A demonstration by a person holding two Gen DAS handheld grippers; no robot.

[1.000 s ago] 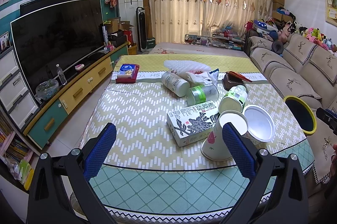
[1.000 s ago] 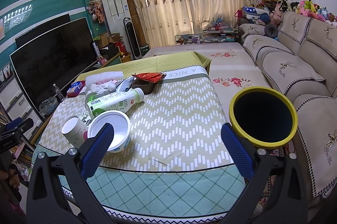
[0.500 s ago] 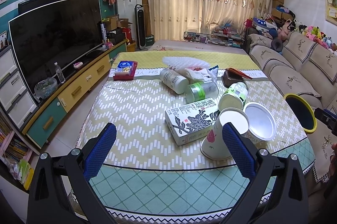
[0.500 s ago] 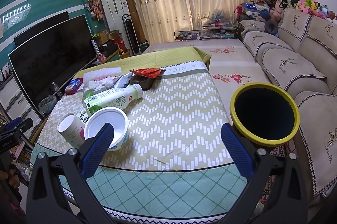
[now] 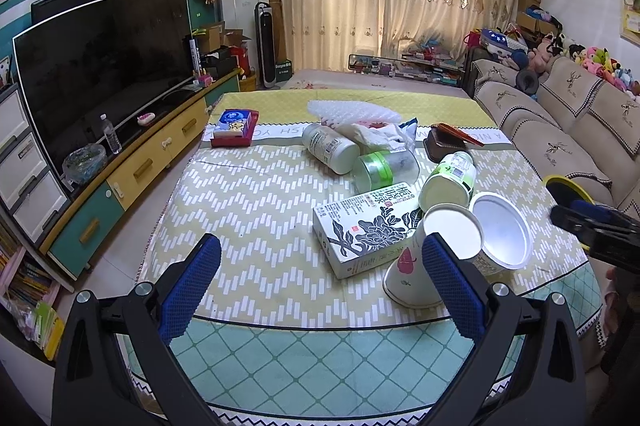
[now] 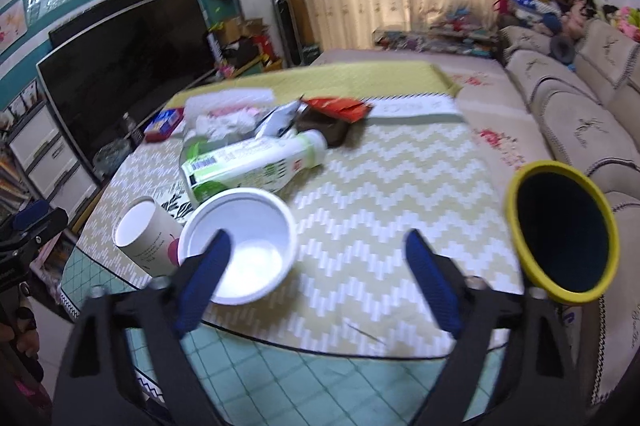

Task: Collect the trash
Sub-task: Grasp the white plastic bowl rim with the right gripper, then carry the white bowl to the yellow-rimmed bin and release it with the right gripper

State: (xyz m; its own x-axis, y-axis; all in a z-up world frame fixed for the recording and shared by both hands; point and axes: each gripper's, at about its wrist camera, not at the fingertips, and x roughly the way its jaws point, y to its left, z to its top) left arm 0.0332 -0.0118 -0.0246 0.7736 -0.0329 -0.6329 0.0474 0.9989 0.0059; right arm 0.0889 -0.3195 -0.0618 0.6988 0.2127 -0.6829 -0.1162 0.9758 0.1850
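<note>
- you're at the pick-up step of collecting trash: nothing is gripped yet, and your right hand-held gripper [image 6: 318, 276] looks to be lining up on the white bowl [image 6: 240, 246], so i judge that to be the first item.
- its jaws are closing but still wide, with only the bowl's near rim by the left pad and bare cloth between the pads — no grip yet.
- from that gripper the bowl lies at about 10 o'clock, just ahead; the paper cup [image 6: 144, 236] lies on its side touching the bowl's left, and the green-and-white bottle [image 6: 248, 165] lies just behind, at 11 o'clock.
- next move, as i read it: shift toward 10 o'clock so one pad goes inside the rim and one outside, then pinch the wall without nudging the cup.
- the yellow-rimmed bin [image 6: 560, 238] stands off the worktop [image 6: 380, 193] edge at 2 o'clock — the likely drop point.
- your left hand-held gripper [image 5: 320, 290] hovers wide open and empty; the cup [image 5: 432, 258] and flower-print box [image 5: 364, 226] sit at its 1 o'clock.
</note>
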